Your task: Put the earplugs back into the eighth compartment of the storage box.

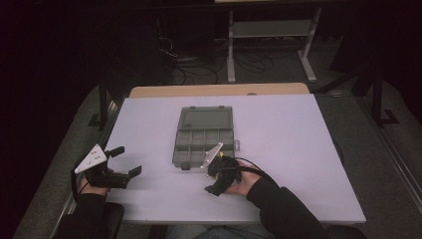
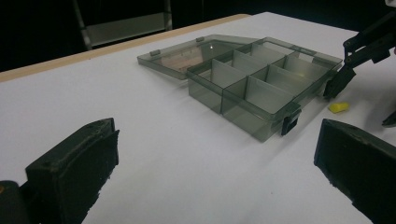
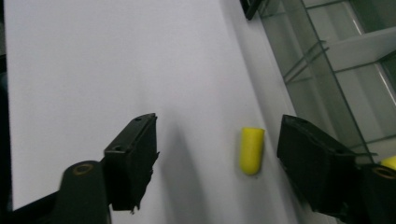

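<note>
Right gripper view: right tongs [image 3: 217, 154] half-open astride yellow plug [image 3: 251, 150], off-centre; closing may flick it toward the organiser box [image 3: 336, 70]. Left tongs [image 2: 219, 172] wide, empty.

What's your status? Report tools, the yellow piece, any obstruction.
Left tool open, idle over bare table. Right tool open, jaws straddling the yellow piece, not yet gripping. Piece lies on the table beside the open organizer box. Nothing in the way.

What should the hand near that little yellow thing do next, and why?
Probably close the right gripper on the yellow piece. It lies on the table between the open jaws, untouched and nearer one of them, beside the open compartment box.
</note>
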Tool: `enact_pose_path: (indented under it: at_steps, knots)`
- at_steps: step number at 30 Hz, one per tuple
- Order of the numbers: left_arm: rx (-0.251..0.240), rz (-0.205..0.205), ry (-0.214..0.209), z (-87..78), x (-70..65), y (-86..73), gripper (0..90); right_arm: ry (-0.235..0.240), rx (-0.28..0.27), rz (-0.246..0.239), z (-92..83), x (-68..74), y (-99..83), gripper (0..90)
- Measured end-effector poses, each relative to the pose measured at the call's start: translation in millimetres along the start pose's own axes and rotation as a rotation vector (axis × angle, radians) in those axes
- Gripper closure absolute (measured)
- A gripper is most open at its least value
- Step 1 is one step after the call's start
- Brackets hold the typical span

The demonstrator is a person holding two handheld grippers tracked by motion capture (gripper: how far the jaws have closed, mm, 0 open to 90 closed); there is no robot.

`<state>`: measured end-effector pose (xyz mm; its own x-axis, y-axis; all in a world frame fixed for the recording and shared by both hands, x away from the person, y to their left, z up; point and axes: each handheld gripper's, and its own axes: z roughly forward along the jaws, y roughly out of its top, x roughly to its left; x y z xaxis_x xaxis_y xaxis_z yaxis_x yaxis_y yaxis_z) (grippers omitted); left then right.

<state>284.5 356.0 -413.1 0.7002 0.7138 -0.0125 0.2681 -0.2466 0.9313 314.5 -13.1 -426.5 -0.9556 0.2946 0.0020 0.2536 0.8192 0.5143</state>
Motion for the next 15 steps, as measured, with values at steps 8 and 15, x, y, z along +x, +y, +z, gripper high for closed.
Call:
enact_pose_path:
  at_steps: [8,15]
  knots:
    - [-0.001,0.0,-0.001,-0.1,-0.1,0.0,0.0,-0.016,0.0,0.016,3.1,-2.9,0.5,42.2]
    - [0.0,0.0,0.0,0.0,0.0,0.0,0.0,-0.037,0.005,0.04,5.0,-6.4,0.1,56.5]
